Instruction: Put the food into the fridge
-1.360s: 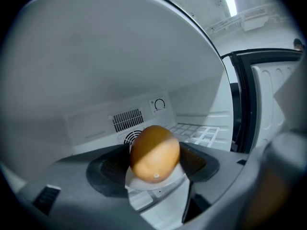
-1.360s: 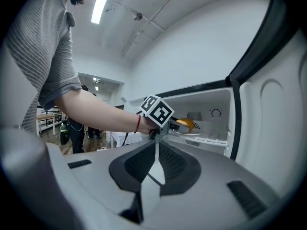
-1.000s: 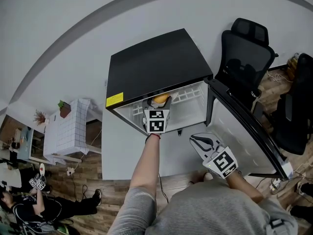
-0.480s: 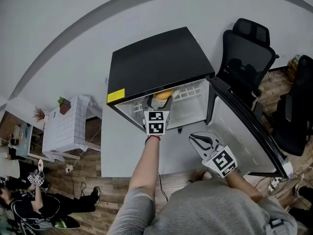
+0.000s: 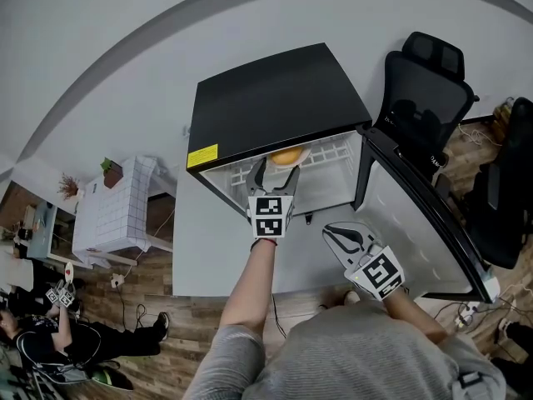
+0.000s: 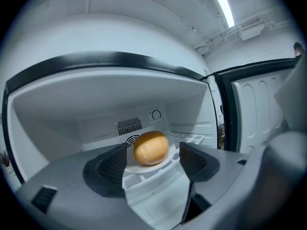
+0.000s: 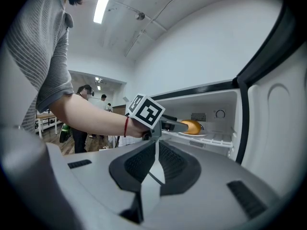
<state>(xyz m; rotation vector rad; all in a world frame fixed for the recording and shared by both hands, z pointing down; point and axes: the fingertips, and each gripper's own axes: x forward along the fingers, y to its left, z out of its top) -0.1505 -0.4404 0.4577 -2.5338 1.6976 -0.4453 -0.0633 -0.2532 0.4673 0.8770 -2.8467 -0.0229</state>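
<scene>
bun (image 6: 150, 148) on plate (image 6: 146, 168) on fridge shelf (image 6: 190, 138); wooden floor (image 5: 208, 323), office chair (image 5: 416, 98).

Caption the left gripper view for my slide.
Open left tool facing golden-brown food on a plate inside the fridge.

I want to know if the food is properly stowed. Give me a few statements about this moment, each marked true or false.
1. The left gripper is clamped on the food. False: its jaws stand apart and the food lies free beyond them.
2. The fridge door is open. True.
3. The right gripper has its jaws together with nothing between them. True.
4. The food lies bare on the fridge floor. False: it sits on a white plate on the wire shelf.
</scene>
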